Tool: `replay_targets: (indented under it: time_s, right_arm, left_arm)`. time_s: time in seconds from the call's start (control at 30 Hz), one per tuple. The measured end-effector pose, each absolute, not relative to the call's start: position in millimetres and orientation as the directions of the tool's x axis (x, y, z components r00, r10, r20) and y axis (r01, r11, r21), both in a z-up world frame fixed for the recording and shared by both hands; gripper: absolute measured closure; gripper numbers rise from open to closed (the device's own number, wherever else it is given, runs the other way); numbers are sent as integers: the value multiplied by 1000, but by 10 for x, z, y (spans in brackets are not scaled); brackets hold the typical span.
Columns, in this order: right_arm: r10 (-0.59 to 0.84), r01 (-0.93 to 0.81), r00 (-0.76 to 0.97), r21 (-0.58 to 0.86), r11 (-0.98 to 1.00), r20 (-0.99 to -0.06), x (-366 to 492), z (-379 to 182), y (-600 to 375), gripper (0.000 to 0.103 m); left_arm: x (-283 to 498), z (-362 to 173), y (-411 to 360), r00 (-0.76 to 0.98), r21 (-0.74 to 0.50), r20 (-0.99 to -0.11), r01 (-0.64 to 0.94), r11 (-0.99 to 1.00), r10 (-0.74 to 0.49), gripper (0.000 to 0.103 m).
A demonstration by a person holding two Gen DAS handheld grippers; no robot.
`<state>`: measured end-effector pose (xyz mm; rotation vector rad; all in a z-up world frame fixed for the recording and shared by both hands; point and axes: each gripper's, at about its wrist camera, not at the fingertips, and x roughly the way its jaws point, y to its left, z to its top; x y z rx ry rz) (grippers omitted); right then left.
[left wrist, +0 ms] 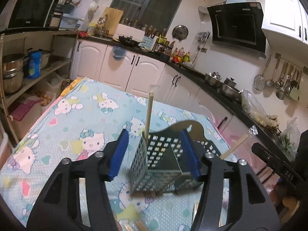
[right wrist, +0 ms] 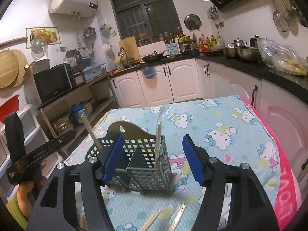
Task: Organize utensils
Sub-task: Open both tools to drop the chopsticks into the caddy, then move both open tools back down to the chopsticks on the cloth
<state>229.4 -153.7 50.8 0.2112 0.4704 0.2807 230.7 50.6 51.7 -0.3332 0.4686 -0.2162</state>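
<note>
A grey perforated utensil caddy (left wrist: 156,161) (right wrist: 148,163) with two compartments stands on the Hello Kitty tablecloth (left wrist: 80,119) (right wrist: 221,127). A wrapped chopstick pair (left wrist: 149,111) (right wrist: 160,130) stands upright in one compartment. Another chopstick pair (left wrist: 233,148) (right wrist: 90,130) leans out of the other. My left gripper (left wrist: 154,154) is open and empty, its blue pads on either side of the caddy. My right gripper (right wrist: 152,156) is open and empty, just in front of the caddy. More wrapped chopsticks (right wrist: 152,220) (left wrist: 138,226) lie on the cloth near me.
White kitchen cabinets (left wrist: 146,71) (right wrist: 173,84) with a black counter run behind and right of the table. A shelf with a microwave (right wrist: 53,82) and pots (left wrist: 11,73) stands left. A pink towel (right wrist: 284,173) hangs on the table's right edge.
</note>
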Motion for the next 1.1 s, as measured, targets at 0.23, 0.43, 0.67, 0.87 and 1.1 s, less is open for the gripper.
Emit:
replay_targets:
  time_s: [0.23,0.43,0.67,0.87,1.1]
  right_arm:
    - [306,-217,852,246,945,-425,2099,479,-1547,34]
    - [313,-218,849,256,942,-426,1923,450,-1588,33]
    - [314,-222,838,246,943,-447,1745,392,-1546,33]
    - [333,-239,819,250,938,-468,1623,291,-1497,33]
    - [347,-254,796,247,935,-497,1516,191,-1427,33]
  left_arm:
    - [2112,452,519,849,-354,-460,94,930,-261,26]
    - [1932,421,570,844,-386,-462,86,918,-273,14]
    - [1720,362,654,841,-418,-467,62,906,-273,12]
    - [1567,282,704,829,-426,-487,48,904,-273,12]
    - [1413,103,774,808,-435,-522,24,900,-274,12]
